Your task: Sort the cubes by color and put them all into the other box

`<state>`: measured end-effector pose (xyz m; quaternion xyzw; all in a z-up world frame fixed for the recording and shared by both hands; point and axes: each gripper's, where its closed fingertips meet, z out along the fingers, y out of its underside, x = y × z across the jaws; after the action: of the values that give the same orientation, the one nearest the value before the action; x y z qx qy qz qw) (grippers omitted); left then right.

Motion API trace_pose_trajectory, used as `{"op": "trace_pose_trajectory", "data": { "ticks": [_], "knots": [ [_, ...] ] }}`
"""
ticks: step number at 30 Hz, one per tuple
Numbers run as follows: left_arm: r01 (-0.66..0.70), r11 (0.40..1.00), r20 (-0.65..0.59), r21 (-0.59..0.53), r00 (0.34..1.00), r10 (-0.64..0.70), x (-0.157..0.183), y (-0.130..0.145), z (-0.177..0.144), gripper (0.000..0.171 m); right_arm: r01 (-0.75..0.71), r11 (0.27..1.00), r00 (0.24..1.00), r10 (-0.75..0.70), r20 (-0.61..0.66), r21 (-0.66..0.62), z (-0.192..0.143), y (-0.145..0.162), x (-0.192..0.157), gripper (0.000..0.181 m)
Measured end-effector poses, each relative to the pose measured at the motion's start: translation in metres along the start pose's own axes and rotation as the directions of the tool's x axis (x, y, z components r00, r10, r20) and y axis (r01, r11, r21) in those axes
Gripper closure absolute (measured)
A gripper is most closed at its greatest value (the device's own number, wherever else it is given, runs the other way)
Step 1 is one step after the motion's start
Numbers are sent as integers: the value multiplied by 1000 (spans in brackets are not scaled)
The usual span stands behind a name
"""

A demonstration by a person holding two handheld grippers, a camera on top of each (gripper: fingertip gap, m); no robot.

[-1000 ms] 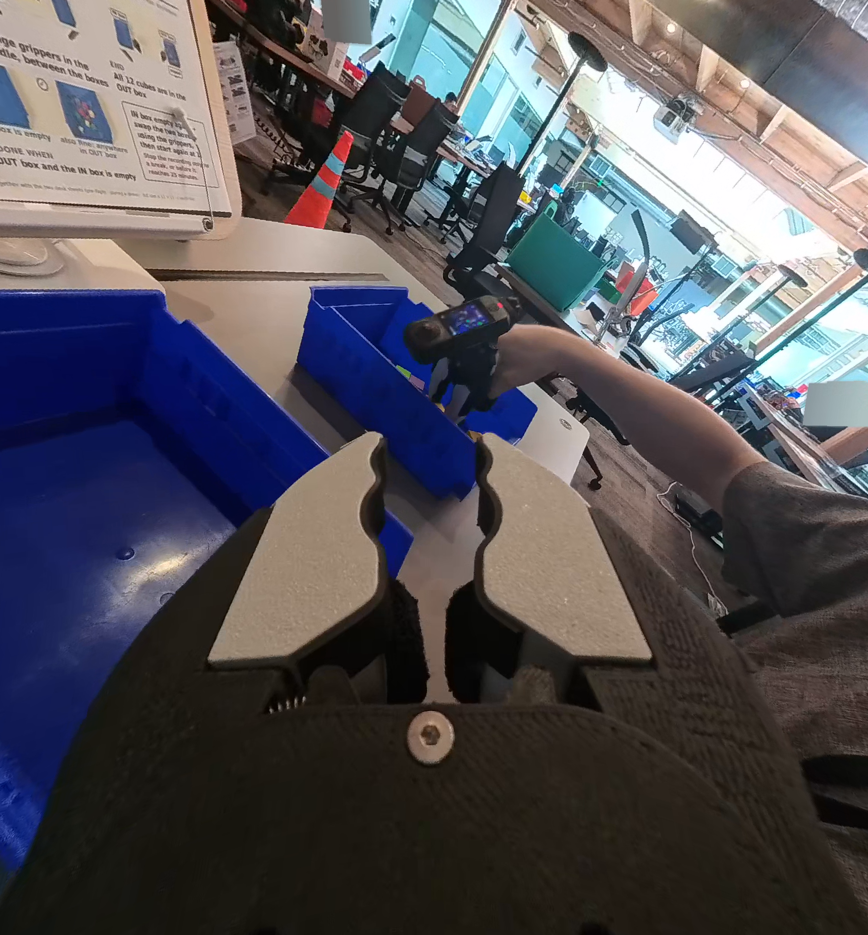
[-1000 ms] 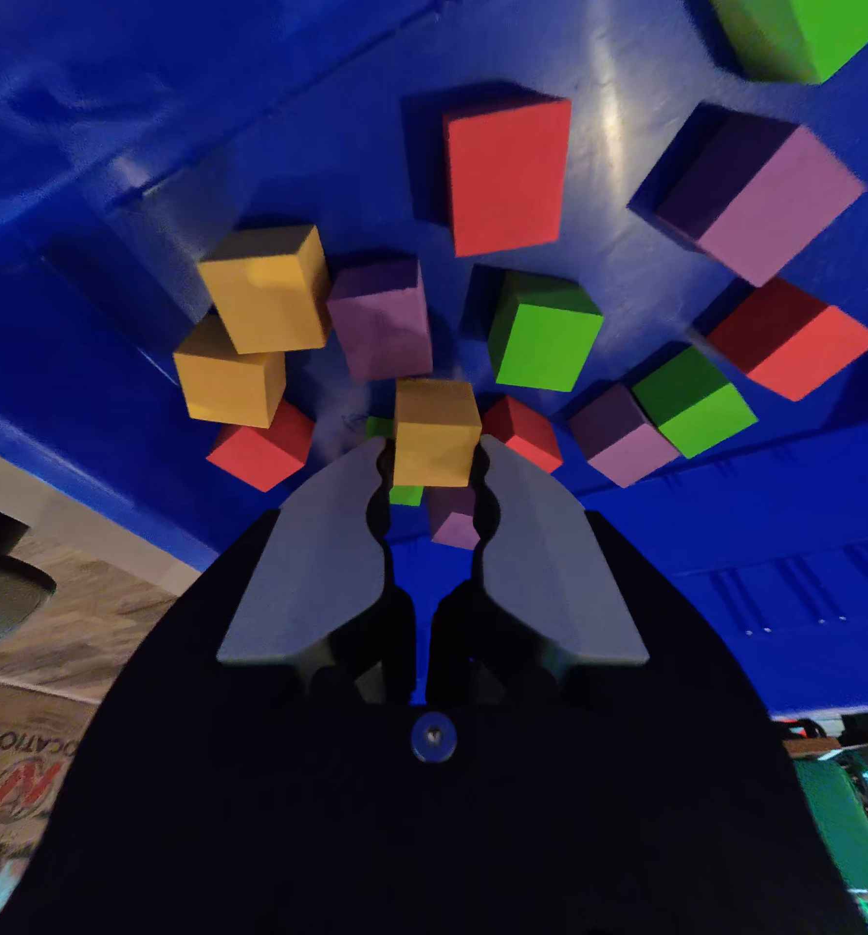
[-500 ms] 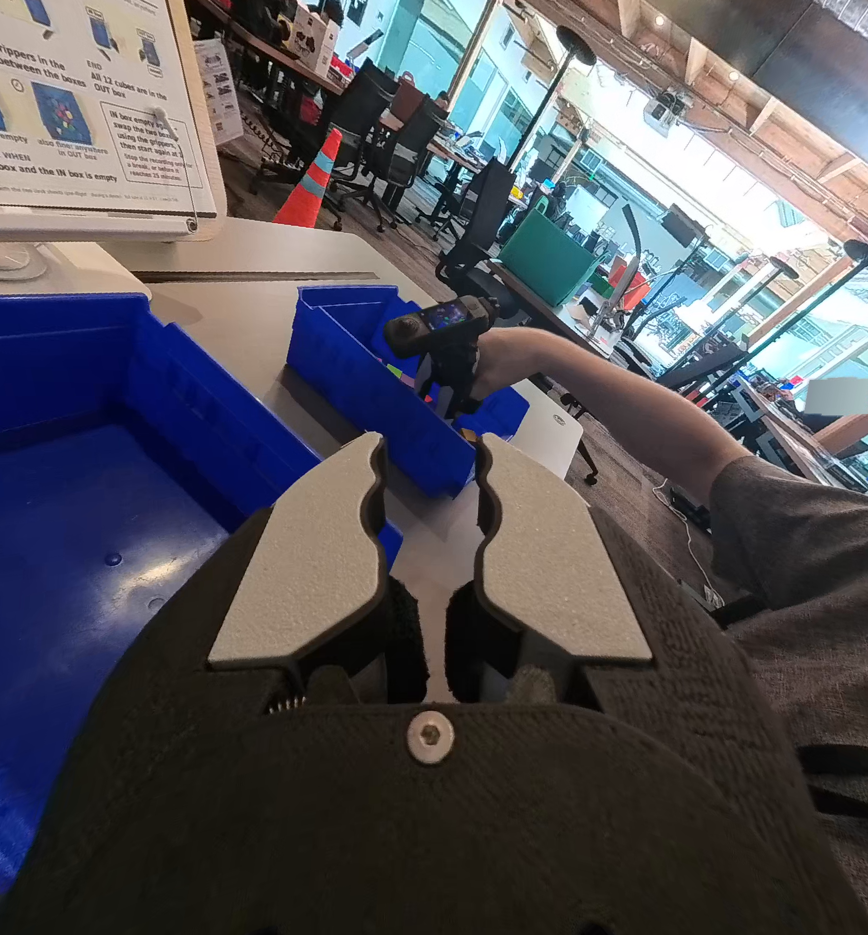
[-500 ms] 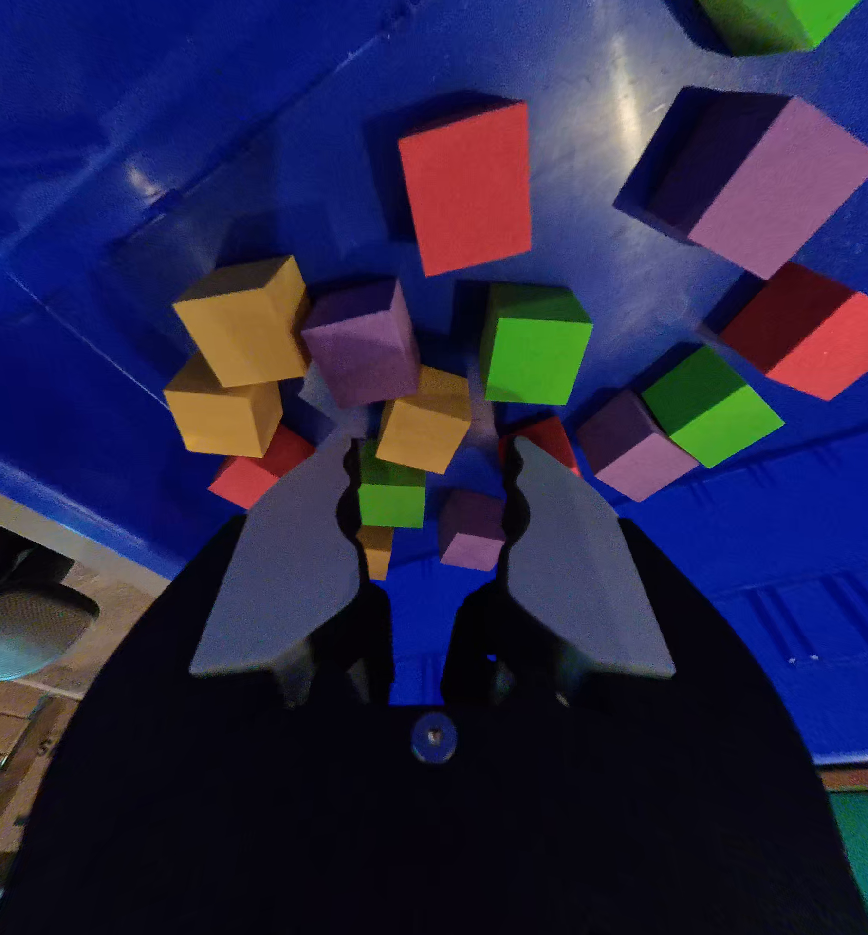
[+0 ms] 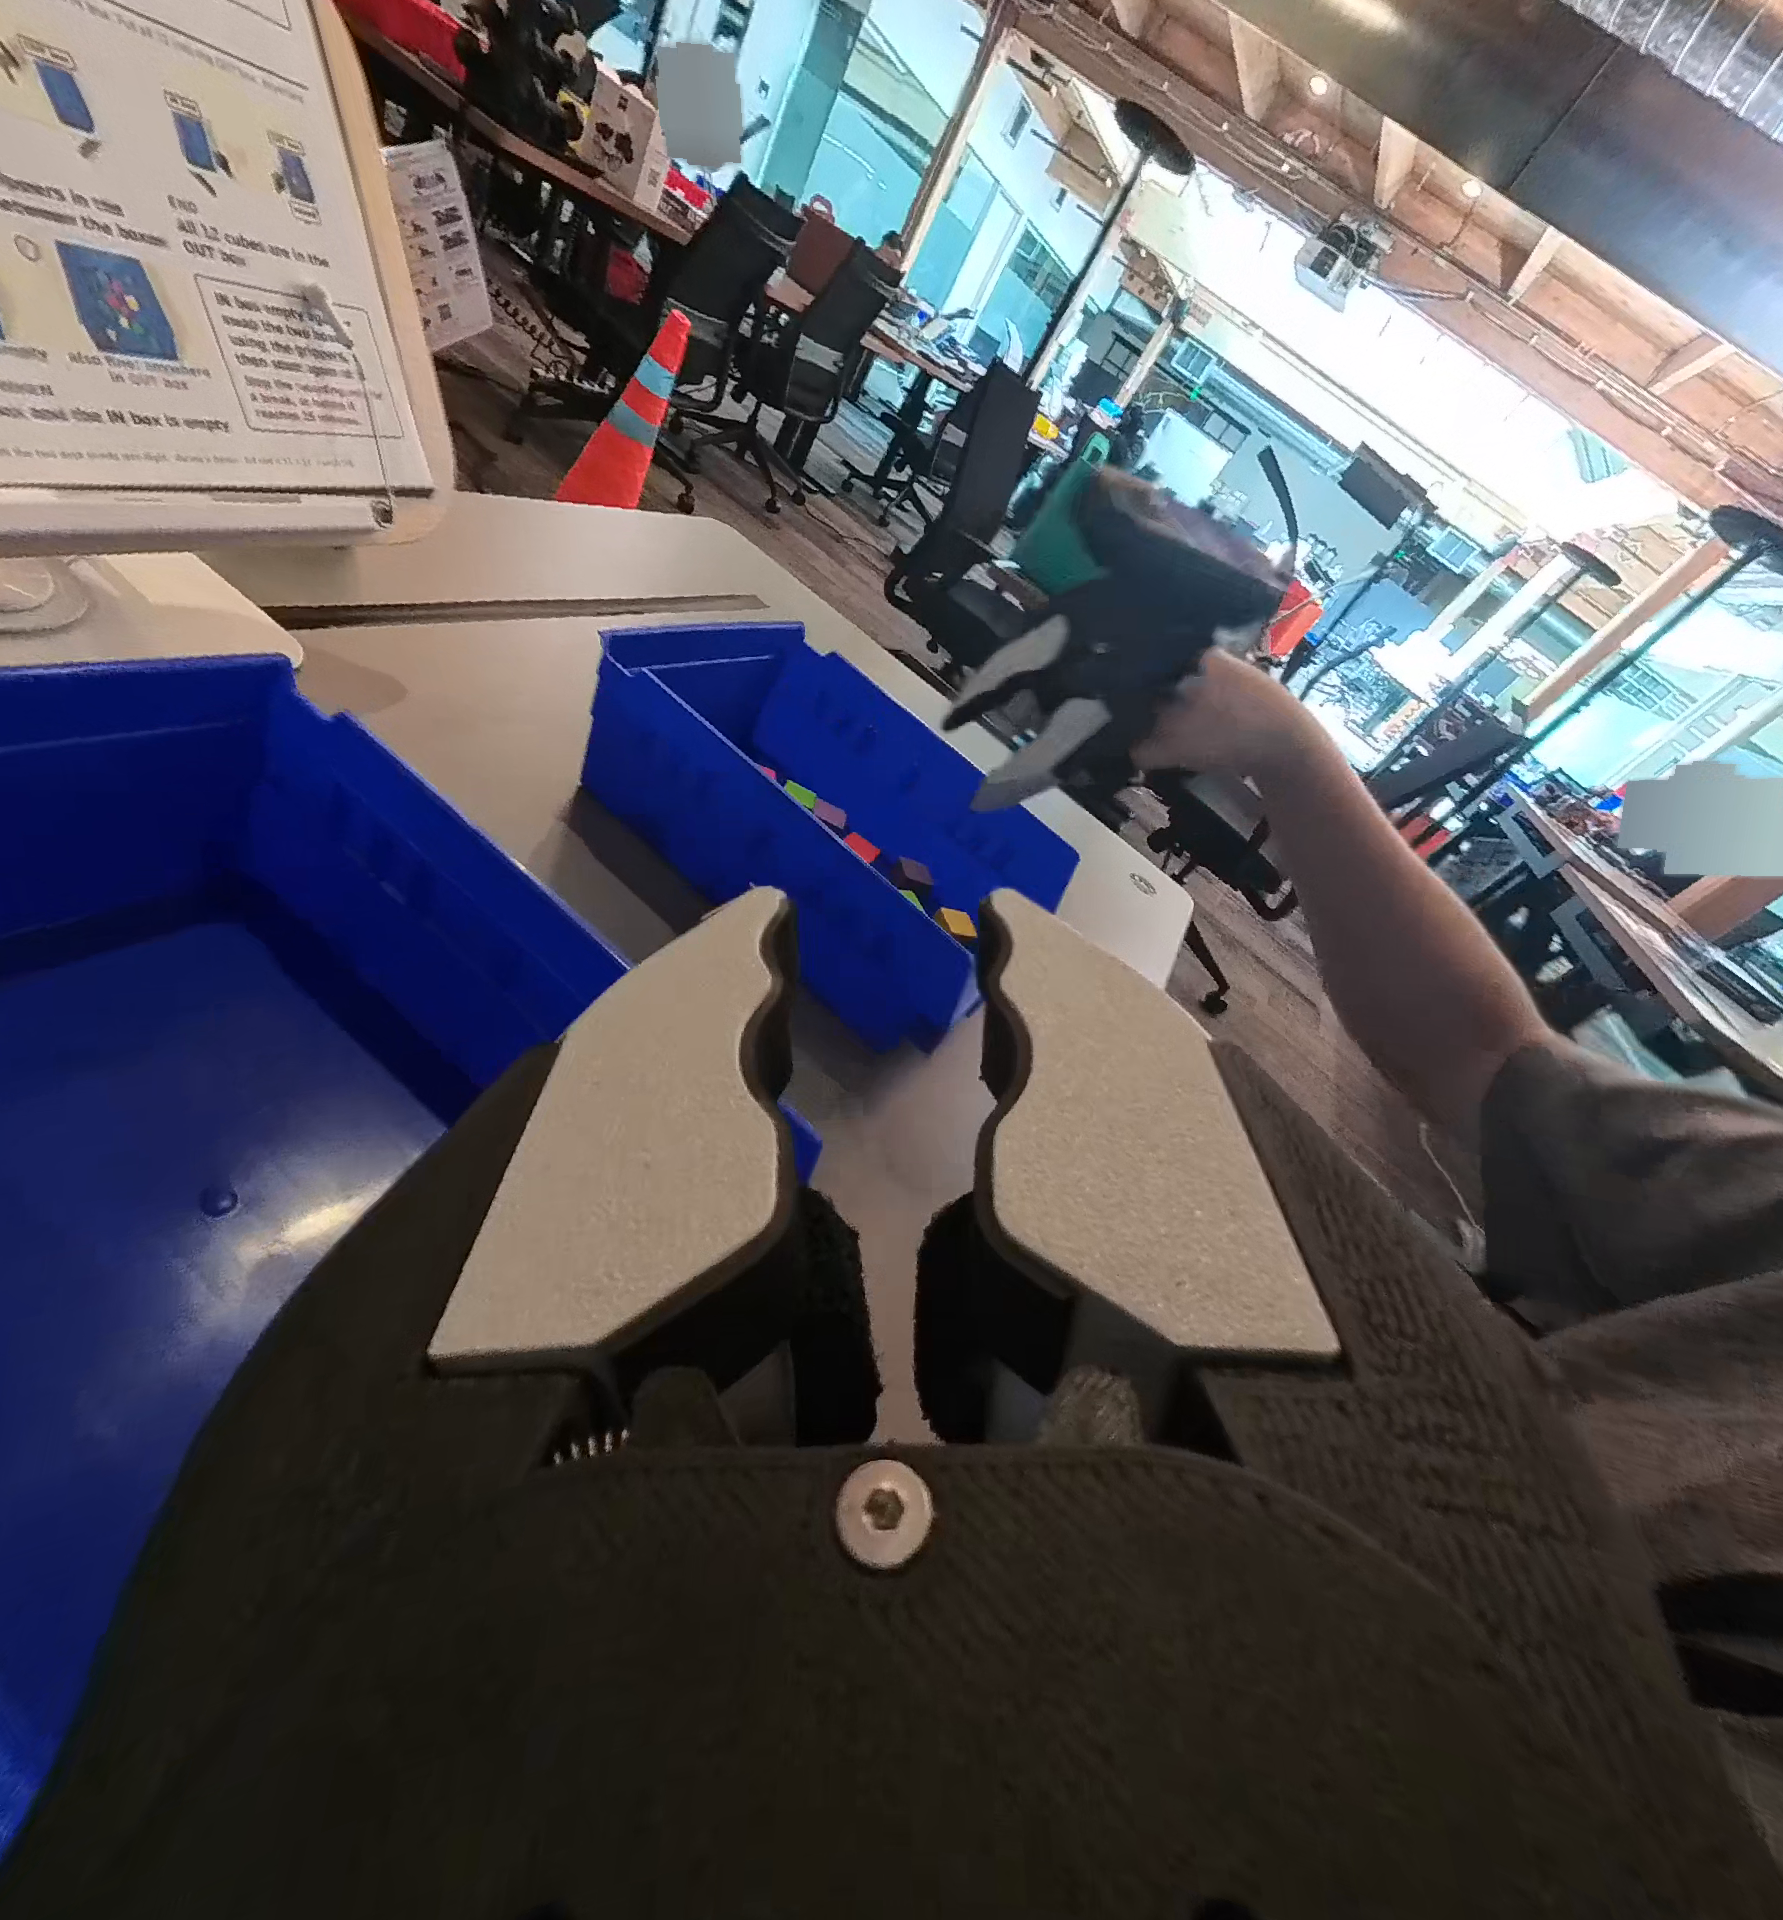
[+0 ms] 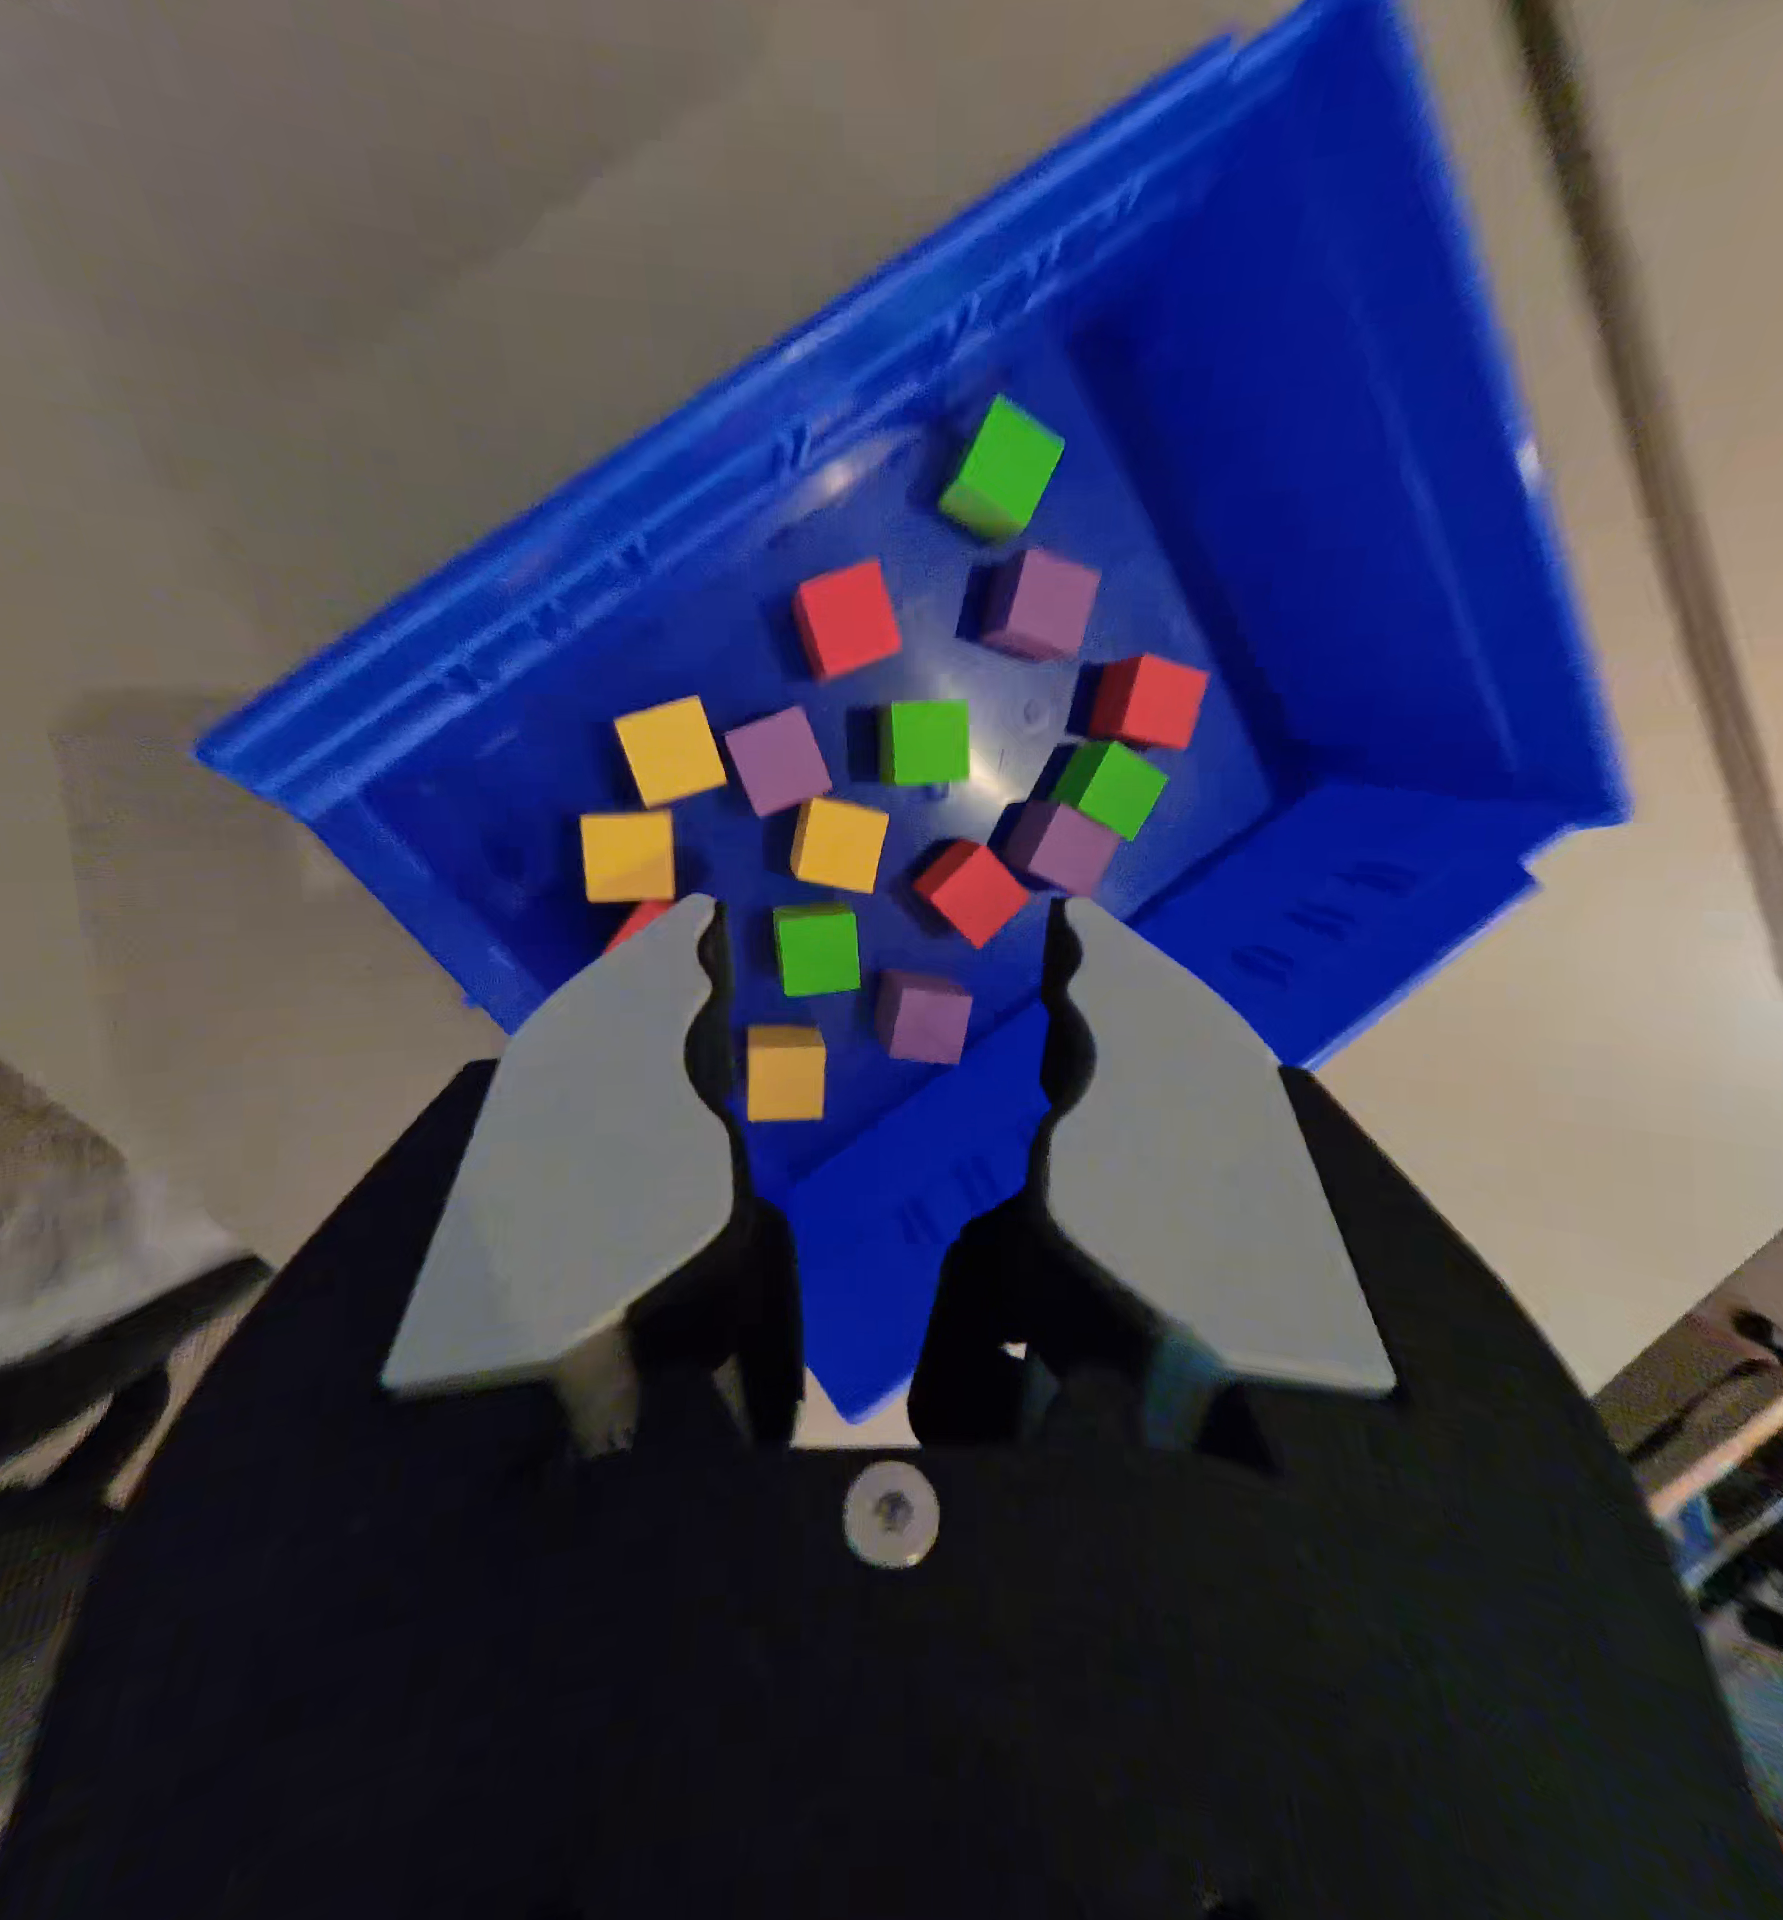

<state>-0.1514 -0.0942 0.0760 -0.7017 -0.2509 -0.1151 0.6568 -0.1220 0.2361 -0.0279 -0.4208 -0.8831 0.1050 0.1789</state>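
Observation:
My right gripper [image 6: 885, 920] is open and empty, high above a blue bin [image 6: 1386, 520] that holds several red, green, purple and yellow cubes. A yellow cube [image 6: 838, 844] lies among them just beyond my fingertips, with a green cube [image 6: 816, 949] below it. In the left wrist view the right gripper [image 5: 1012, 727] hangs in the air over that far bin [image 5: 762, 790]. My left gripper [image 5: 882, 935] is open and empty, held over the near right corner of a larger empty blue bin [image 5: 139, 1039].
Both bins stand on a grey table [image 5: 513, 675]. A white instruction board [image 5: 139, 260] stands at the back left. The person's arm [image 5: 1386, 956] reaches in from the right. An orange cone [image 5: 627, 426] and office chairs [image 5: 752, 301] are beyond the table.
My right gripper opened, let go of the yellow cube into the far bin, and rose well above it. My left gripper has barely moved.

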Motion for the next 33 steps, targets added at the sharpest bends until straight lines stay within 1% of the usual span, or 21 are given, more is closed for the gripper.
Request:
{"op": "trace_pose_trajectory", "data": {
  "ticks": [2, 4, 6, 8, 11, 14, 16, 17, 18, 20, 23, 25, 28, 30, 31, 33],
  "knots": [
    [-13, 1000, 39, 17, 999, 12, -7, -5, 4, 138, -41, 991, 998, 47, -43, 128, -14, -3, -6, 124],
    [-37, 999, 64, 25, 997, 35, -11, -10, 7, 138, -84, 969, 992, 104, -75, 234, -24, 1, -11, 123],
    [-74, 997, 78, 12, 994, 73, -12, -12, 11, 137, -125, 933, 981, 168, -100, 337, -31, 7, -15, 123],
    [-113, 994, 121, 13, 987, 111, -17, -14, 14, 133, -160, 892, 970, 222, -102, 423, -34, 13, -20, 123],
    [-155, 982, 142, 111, 980, 139, -15, -30, 18, 120, -208, 842, 949, 298, -106, 498, -35, 26, -24, 122],
    [-248, 954, 187, 166, 958, 217, -12, -39, 25, 113, -242, 759, 926, 366, -88, 605, -43, 34, -34, 124],
    [-347, 917, 210, 196, 928, 306, -7, -42, 31, 106, -238, 689, 906, 411, -98, 685, -49, 40, -39, 126],
    [-390, 894, 225, 219, 912, 342, -4, -44, 34, 106, -219, 656, 899, 423, -111, 722, -51, 42, -39, 128],
    [-423, 871, 251, 250, 897, 364, -3, -47, 35, 103, -208, 642, 896, 427, -120, 738, -52, 43, -40, 127],
    [-473, 829, 303, 298, 870, 388, 0, -53, 37, 96, -219, 646, 877, 459, -143, 731, -51, 51, -38, 125],
    [-538, 786, 358, 305, 830, 429, 2, -54, 42, 93, -231, 577, 866, 490, -105, 783, -58, 51, -41, 123],
    [-561, 770, 388, 305, 811, 437, 1, -54, 42, 92, -254, 554, 854, 513, -84, 793, -60, 52, -39, 118],
    [-557, 776, 392, 298, 812, 432, -2, -52, 37, 94, -286, 527, 845, 533, -49, 800, -60, 51, -38, 115],
    [-534, 808, 407, 248, 814, 413, -12, -46, 32, 102, -306, 525, 846, 532, -26, 794, -56, 49, -37, 112],
    [-529, 819, 437, 222, 805, 402, -20, -43, 26, 108, -313, 523, 847, 531, -16, 793, -54, 46, -36, 106],
    [-555, 808, 518, 199, 759, 394, -34, -44, 11, 107, -325, 514, 853, 521, 12, 794, -51, 38, -34, 90]
  ]
}}
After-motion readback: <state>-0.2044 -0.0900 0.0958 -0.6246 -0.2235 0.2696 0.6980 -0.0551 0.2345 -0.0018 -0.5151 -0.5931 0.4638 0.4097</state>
